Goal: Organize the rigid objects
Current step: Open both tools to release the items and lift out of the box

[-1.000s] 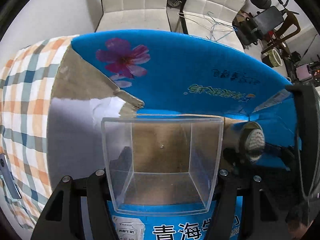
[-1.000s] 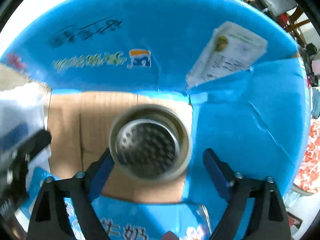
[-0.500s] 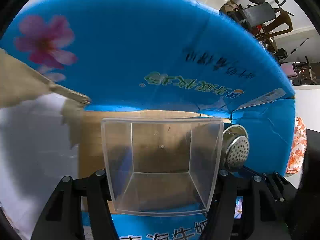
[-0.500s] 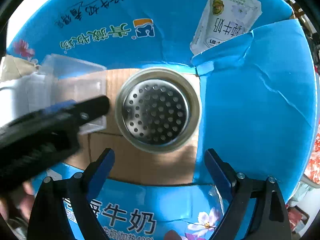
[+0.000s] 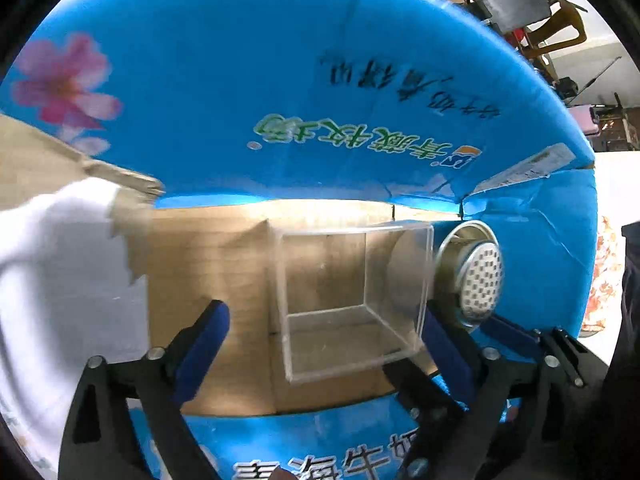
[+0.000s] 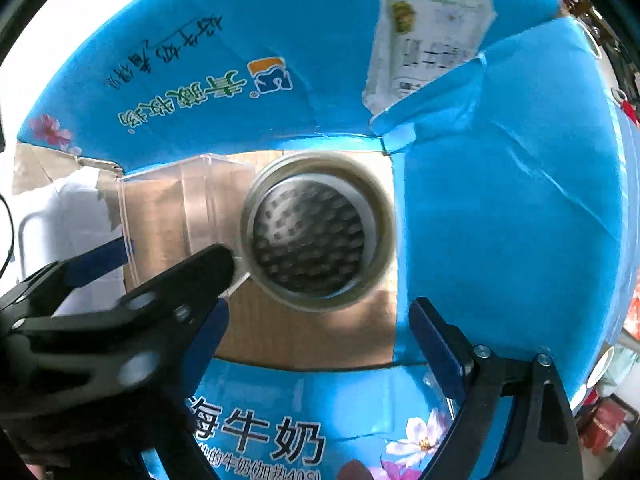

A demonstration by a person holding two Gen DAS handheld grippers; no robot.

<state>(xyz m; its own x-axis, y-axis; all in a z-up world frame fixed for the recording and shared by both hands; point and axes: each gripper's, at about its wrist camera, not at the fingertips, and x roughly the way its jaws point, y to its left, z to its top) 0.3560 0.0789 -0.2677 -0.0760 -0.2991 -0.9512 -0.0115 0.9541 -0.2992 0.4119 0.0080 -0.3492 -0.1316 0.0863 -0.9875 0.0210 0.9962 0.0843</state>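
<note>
Clear box lies right of centre between my spread left gripper fingers, touching the strainer; right gripper likewise released.

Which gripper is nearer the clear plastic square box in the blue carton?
Left. The left gripper has its open jaws on either side of the clear plastic square box. The right gripper sits open beside it, before the perforated metal strainer.
</note>
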